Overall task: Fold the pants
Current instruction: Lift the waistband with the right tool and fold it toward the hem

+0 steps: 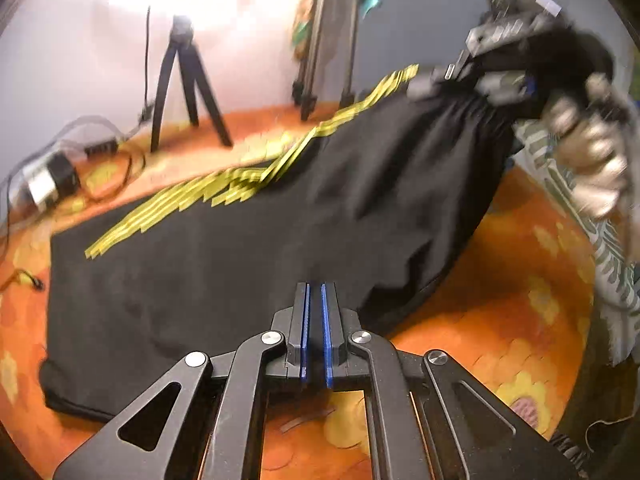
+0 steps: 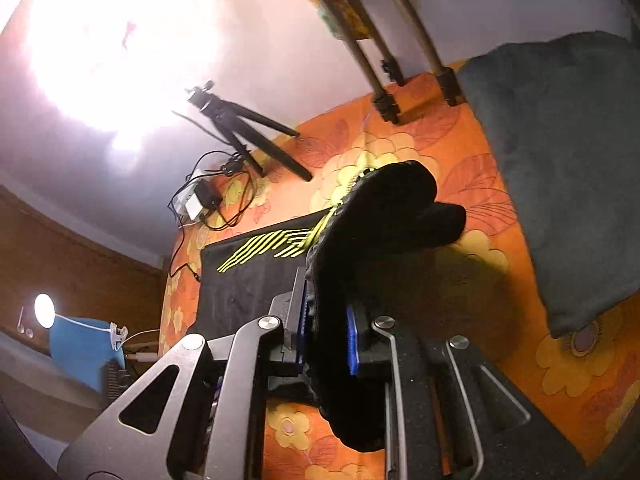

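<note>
Black pants (image 1: 240,248) with yellow-green stripes (image 1: 248,184) lie on an orange flowered cloth. My left gripper (image 1: 316,292) is shut at the near edge of the pants; whether it pinches fabric is not visible. My right gripper (image 2: 326,312) is shut on the bunched waistband (image 2: 384,208) and holds it lifted above the cloth. In the left wrist view the right gripper (image 1: 468,80) shows at the upper right, with the pants hanging from it down to the cloth.
A small black tripod (image 1: 188,84) and larger tripod legs (image 1: 324,60) stand at the far edge. A power adapter with cables (image 1: 48,180) lies at the left. A dark grey cushion (image 2: 568,160) lies at the right. A patterned sleeve (image 1: 608,248) is at the right.
</note>
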Tool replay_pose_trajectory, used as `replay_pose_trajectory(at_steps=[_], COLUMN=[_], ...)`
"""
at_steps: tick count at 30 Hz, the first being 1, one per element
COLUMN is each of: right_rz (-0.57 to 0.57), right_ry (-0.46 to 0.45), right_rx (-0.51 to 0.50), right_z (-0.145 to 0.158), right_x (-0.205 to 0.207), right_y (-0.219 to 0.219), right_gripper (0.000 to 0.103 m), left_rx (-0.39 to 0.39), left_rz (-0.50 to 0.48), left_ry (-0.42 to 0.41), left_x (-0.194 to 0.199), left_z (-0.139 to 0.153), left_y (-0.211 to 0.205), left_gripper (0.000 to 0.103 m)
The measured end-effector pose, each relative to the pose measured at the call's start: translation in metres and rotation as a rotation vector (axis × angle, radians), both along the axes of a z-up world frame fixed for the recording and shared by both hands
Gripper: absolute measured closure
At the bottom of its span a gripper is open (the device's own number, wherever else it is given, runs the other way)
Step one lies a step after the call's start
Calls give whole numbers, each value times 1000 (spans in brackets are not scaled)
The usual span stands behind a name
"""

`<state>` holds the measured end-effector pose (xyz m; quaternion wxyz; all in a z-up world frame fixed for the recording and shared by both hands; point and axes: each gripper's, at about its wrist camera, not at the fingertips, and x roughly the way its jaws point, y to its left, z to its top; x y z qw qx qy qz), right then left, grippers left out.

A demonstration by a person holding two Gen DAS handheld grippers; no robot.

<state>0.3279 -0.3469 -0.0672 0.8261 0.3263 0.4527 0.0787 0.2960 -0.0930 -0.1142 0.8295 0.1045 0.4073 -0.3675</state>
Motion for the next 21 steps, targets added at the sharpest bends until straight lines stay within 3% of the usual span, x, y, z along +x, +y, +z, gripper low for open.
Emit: replay_pose_trajectory(at_steps=[4, 7, 10, 14, 21], right_rz=[40, 72, 117, 185, 305], right_ry=[-17, -28, -40, -46, -19], right_rx=[-28, -43, -57, -65, -69], right_z=[16, 26, 34, 36, 8], right_x=[8, 18, 31, 48, 88], right_y=[28, 52, 85, 135, 238], right_gripper=[88, 88, 88, 88, 88], left_rx=[35, -3, -85, -138, -152], left_rz=[-18, -4, 61, 158, 302], left_ry=[60, 75, 66, 35, 28], left_x=[7, 10, 18, 23, 23], left_z=[-24, -24, -7, 10, 18], left_y=[-1, 15, 51, 107, 183], left_gripper=[98, 98, 98, 99, 98])
